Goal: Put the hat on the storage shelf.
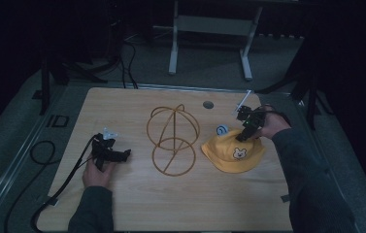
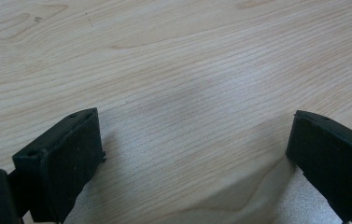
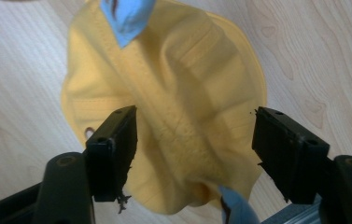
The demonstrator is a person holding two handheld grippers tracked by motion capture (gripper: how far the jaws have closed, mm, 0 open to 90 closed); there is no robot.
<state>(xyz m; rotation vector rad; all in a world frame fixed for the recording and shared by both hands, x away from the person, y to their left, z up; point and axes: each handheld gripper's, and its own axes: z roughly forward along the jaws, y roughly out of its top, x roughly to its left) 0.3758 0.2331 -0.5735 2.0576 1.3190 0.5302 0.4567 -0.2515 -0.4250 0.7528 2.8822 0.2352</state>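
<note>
1. A soft yellow fabric hat with a small white bear face on its front (image 1: 233, 151) is lying on the light wooden table (image 1: 137, 204), just to the right of a golden wire frame made of hoops (image 1: 173, 137).
2. Two light blue ear-shaped flaps are sticking out of the hat; one (image 1: 222, 129) is showing at the hat's far edge, on the side nearest the wire frame.
3. The right gripper (image 1: 244, 134) is hanging over the far right part of the hat, and a hand (image 1: 270, 124) is holding it from the right.
4. In the right gripper view the yellow hat (image 3: 173, 102) is lying crumpled below the right gripper (image 3: 194, 140), with its two black fingers (image 3: 115, 144) standing wide apart, one on each side of the crown, not pressing on the fabric.
5. The left gripper (image 1: 110, 154) is sitting well to the left of the wire frame, low over the table, held by the person's other hand (image 1: 97, 174).
6. In the left gripper view the left gripper (image 2: 197, 144) is showing both black fingers (image 2: 68, 158) spread wide open, with bare wood grain between them and nothing held.
7. A black cable (image 1: 61, 187) is trailing from the left gripper toward the table's near left corner.
</note>
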